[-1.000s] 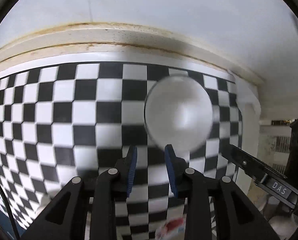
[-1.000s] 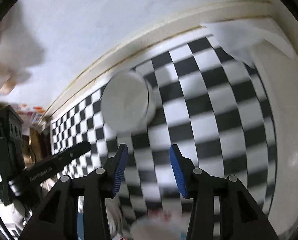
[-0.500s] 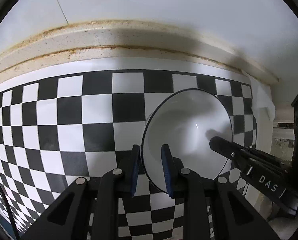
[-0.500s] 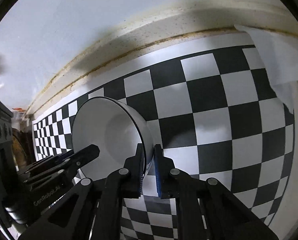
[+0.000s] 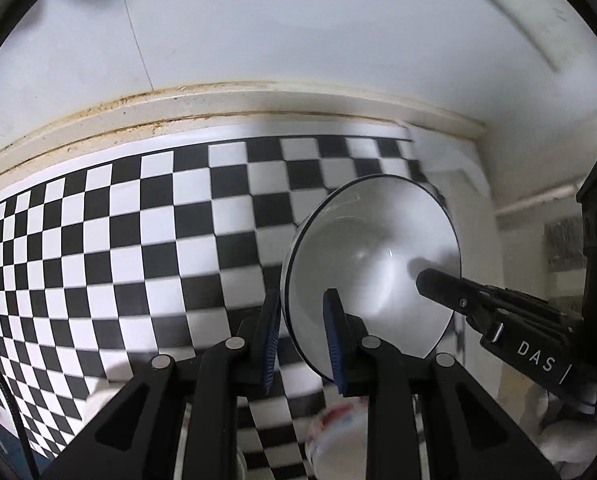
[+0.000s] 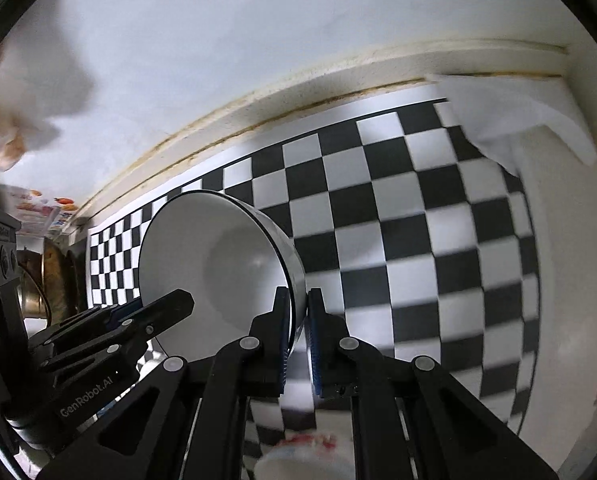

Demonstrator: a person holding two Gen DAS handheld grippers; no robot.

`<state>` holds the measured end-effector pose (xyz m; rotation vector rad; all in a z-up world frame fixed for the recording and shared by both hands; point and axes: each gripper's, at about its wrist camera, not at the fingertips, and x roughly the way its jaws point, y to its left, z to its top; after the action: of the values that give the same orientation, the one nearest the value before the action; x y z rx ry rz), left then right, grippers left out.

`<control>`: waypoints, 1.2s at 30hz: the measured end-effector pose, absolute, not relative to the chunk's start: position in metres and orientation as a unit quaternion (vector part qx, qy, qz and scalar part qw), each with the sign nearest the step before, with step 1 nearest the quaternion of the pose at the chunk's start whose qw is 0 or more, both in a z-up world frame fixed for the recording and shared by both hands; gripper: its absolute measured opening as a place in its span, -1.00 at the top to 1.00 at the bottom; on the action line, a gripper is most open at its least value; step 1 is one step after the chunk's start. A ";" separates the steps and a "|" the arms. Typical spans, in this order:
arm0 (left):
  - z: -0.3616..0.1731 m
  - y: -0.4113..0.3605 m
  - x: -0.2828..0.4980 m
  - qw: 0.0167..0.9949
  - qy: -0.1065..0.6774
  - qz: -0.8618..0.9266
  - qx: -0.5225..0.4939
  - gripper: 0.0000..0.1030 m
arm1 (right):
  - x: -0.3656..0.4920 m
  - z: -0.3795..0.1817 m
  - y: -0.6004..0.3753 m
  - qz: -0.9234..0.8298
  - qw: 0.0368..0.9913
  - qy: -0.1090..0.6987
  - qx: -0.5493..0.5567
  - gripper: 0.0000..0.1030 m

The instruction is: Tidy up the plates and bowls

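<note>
Left wrist view: left gripper (image 5: 300,338) and right gripper (image 6: 297,338) both clamp the white round ceramic bowl (image 5: 372,268) by opposite rims; lift evenly, keep it level.

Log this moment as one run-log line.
left gripper: shut on white bowl rim | right gripper: shut on opposite rim | bowl: tilted over checkered mat

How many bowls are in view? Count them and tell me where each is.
1 for certain: the white bowl, with the left claw and right claw shut on opposite sides of its rim, over the checkered cloth. More may be out of frame.
</note>
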<state>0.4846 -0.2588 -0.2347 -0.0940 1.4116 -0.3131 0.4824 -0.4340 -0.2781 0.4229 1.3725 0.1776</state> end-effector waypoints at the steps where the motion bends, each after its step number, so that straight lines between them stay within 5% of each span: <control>1: -0.231 -0.261 0.476 0.749 0.644 -0.149 -0.042 0.63 | 0.470 -0.269 -0.434 0.078 0.754 0.623 0.192 0.80; 12: -0.204 -0.270 0.387 0.746 0.636 -0.197 -0.020 0.63 | 0.348 -0.216 -0.447 0.050 0.776 0.598 0.193 0.80; 36: -0.254 -0.280 0.323 0.719 0.672 -0.179 0.007 0.63 | 0.260 -0.276 -0.442 0.031 0.750 0.630 0.198 0.80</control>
<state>0.3231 -0.2804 -0.2542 0.0147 1.4854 -0.3965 0.2598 -0.4425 -0.2757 0.4320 1.3773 0.0678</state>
